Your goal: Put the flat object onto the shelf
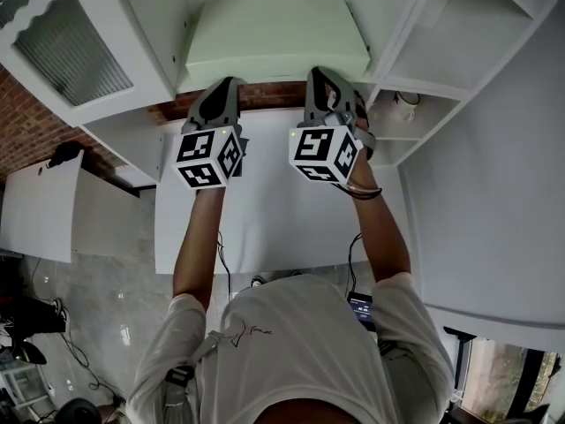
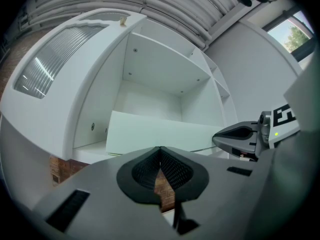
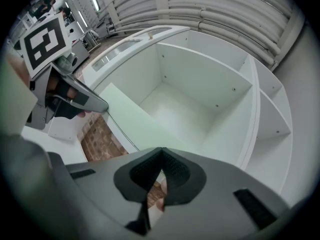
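Both my grippers point level into the cabinet, side by side. My left gripper (image 2: 160, 149) has its jaws pressed together. I see nothing between the pads, only the brick wall (image 2: 62, 166) showing through the slit below them. My right gripper (image 3: 161, 153) is likewise closed tight and empty.

Just ahead of both sets of tips is the flat object (image 1: 274, 38), a pale board lying flat on the shelf (image 2: 92, 150). Its near edge sits right at my tips, but I cannot tell whether they touch it. That edge looks about level with the shelf's front lip. Beyond the board's far edge, bare shelf floor runs on to the back wall.

I judge the task mostly done, since the board rests on the shelf and is out of my grip. What may be left is a nudge to seat it further in, then drawing both grippers back clear of the opening.
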Tool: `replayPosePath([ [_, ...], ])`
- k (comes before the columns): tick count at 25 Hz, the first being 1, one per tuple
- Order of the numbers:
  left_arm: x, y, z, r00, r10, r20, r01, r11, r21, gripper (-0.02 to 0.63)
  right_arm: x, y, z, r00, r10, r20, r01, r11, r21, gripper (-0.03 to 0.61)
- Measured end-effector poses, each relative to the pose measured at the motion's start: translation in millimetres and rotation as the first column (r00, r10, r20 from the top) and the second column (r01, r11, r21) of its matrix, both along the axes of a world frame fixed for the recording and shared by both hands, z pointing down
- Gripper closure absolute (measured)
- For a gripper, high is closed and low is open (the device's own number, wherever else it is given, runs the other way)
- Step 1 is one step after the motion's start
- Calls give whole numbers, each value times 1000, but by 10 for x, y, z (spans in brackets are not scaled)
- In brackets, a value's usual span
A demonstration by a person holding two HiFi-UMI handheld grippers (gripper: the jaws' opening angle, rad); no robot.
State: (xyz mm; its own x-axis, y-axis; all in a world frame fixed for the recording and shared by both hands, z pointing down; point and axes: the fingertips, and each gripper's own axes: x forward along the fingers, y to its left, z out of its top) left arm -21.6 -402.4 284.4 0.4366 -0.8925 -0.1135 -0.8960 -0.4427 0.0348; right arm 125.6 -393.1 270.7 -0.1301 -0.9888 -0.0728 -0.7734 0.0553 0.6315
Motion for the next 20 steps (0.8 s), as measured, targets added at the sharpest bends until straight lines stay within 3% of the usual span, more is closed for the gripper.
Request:
replayPosePath([
  [10, 17, 223, 21, 1000, 12, -5, -12, 1000, -3, 600, -34, 213, 129, 986, -97, 134, 108, 991, -78, 549],
  [20, -22, 600, 265, 1000, 17, 1, -17, 999, -35, 600, -99, 578, 285, 946, -167, 277, 213, 966, -145, 549],
])
